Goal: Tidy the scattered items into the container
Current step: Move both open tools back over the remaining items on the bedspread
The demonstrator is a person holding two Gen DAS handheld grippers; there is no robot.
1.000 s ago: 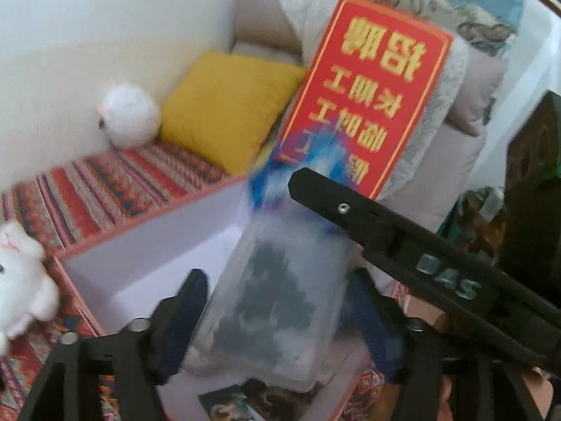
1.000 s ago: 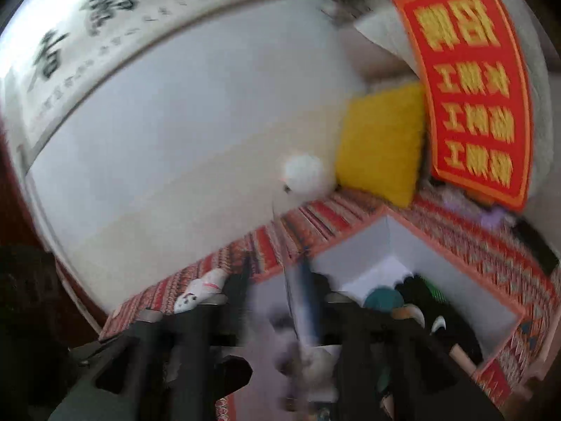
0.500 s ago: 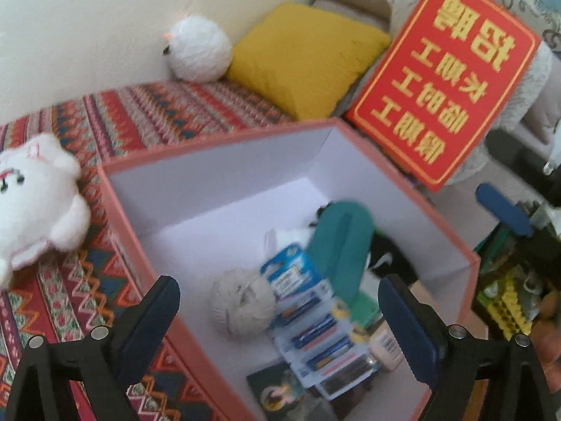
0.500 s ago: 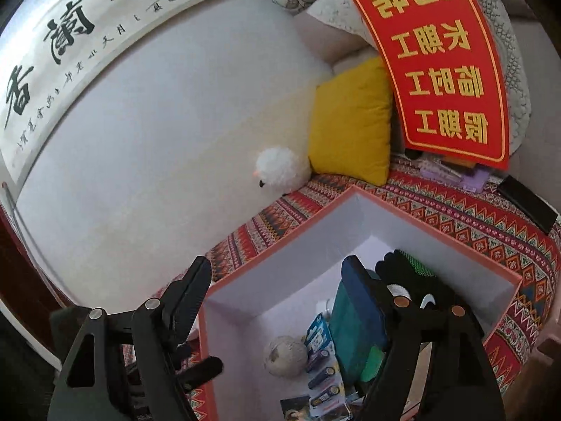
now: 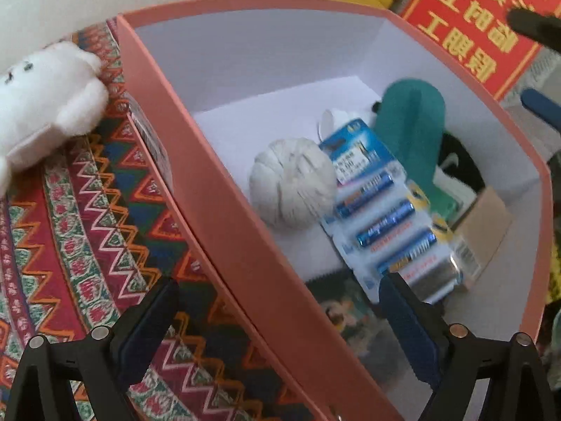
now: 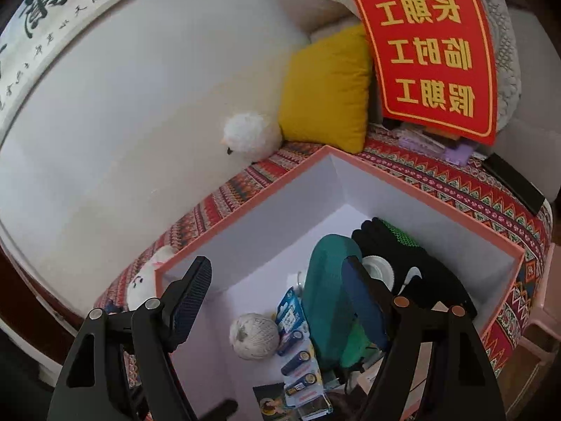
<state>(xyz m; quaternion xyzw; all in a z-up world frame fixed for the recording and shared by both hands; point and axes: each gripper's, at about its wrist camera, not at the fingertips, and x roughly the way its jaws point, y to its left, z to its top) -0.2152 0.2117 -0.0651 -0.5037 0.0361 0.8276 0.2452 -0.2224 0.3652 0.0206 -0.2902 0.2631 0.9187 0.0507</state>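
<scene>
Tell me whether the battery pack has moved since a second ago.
Yes. The battery pack left the left gripper and now lies inside the pink box, beside the twine ball.

Soft daylight, mild motion blur, strong fisheye bending, dark vignetted corners at right.

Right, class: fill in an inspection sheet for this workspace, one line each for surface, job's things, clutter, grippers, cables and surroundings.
Surface: patterned red cloth, box standing on it.
Job's things: pink box, open, white inside; it holds a twine ball, a battery pack, a teal pouch, a black glove and a tape roll.
Clutter: white plush toy on the cloth beside the box; round white plush by the wall.
Grippers: left tool open, empty; right tool open, empty, over the box.
Cables: nothing seen.
Surroundings: yellow cushion, red sign, white wall.
</scene>
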